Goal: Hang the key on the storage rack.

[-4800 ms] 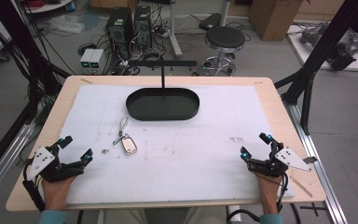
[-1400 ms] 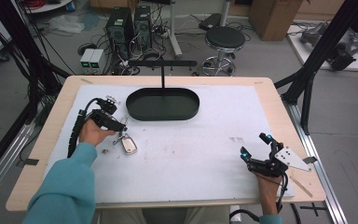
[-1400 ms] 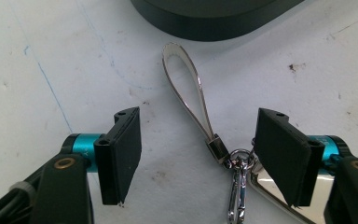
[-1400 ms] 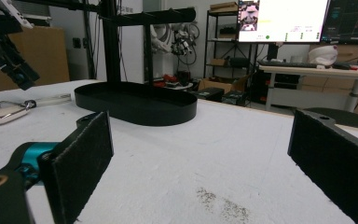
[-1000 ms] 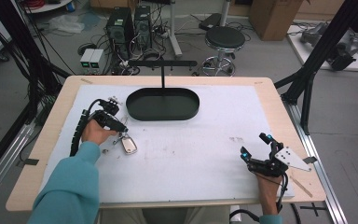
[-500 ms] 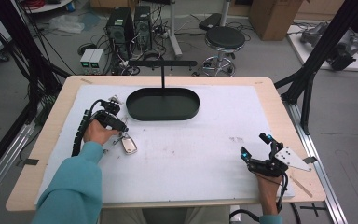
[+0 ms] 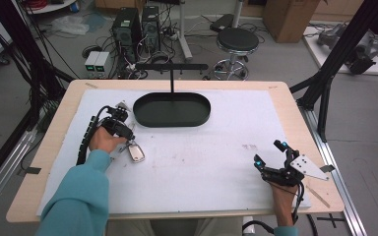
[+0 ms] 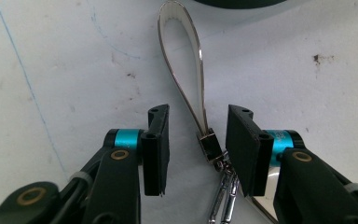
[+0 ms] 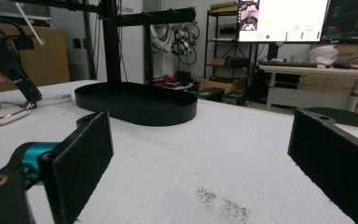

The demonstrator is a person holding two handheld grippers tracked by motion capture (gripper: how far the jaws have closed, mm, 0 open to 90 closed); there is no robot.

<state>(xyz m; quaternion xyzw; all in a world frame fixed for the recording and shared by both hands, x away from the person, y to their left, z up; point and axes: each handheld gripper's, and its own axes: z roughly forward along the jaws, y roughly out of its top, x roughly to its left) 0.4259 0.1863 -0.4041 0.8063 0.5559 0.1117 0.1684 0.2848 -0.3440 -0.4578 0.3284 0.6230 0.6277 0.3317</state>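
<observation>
Overhead, your left gripper [image 7: 123, 129] sits low over the key fob [image 7: 137, 153] and its strap on the white mat, just beside the near-left end of the black oval tray [image 7: 172, 109]; your forearm reaches in from the bottom left with the sleeve angled forward, likely so the jaws can straddle the strap rather than the flat fob body. Your right gripper [image 7: 270, 160] rests well apart on the near-right part of the bench [image 7: 295, 113], hand down and idle, which keeps it clear of the reach. Next, along the left gripper [image 8: 193, 147], the jaws stand spread on either side of the leather strap loop [image 8: 182, 65], right at its small metal clasp [image 8: 210, 145], with the chain links trailing toward you; nothing is pinched yet, and the loop lies flat on the mat pointing at the tray's edge. Finally, along the right gripper [image 9: 200, 154], the jaws are wide apart over bare mat, looking toward the tray and its upright hanger stand [image 9: 112, 42].
</observation>
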